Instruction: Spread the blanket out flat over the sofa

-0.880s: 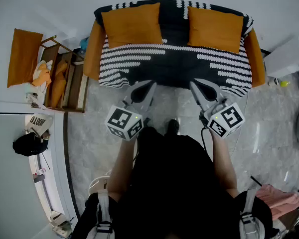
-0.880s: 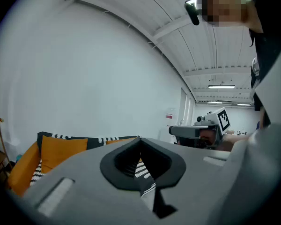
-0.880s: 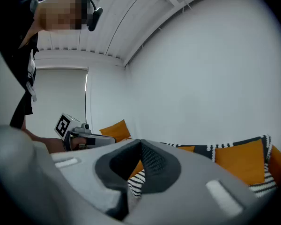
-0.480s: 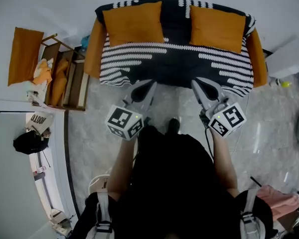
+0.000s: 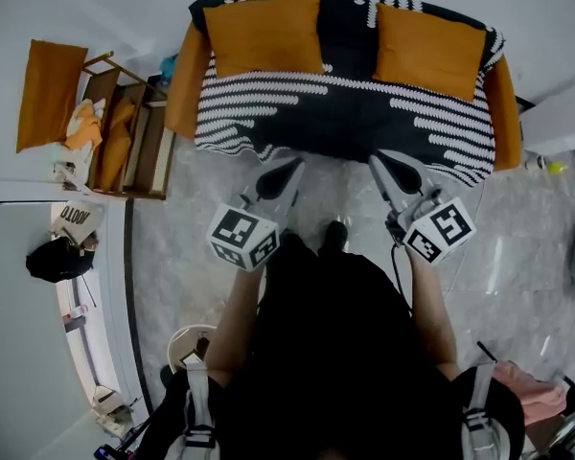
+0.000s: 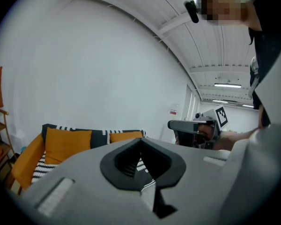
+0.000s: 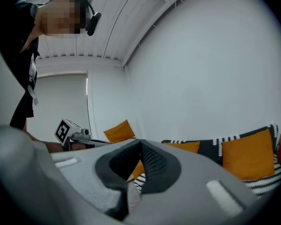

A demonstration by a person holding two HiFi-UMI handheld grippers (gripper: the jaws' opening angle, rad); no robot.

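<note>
left tongs point(image 6: 141, 140) closed, empty | right tongs point(image 7: 140, 142) closed, empty | head view alone: whole blanket point(image 5: 345, 123) spread over sofa point(image 5: 184, 84)

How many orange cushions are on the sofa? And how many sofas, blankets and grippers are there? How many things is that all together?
orange cushions: 2
sofa: 1
blanket: 1
grippers, the left gripper and the right gripper: 2
Total: 6

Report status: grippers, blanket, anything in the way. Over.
Left gripper and right gripper shut, empty. Blanket lies over sofa. Two orange cushions on it.
</note>
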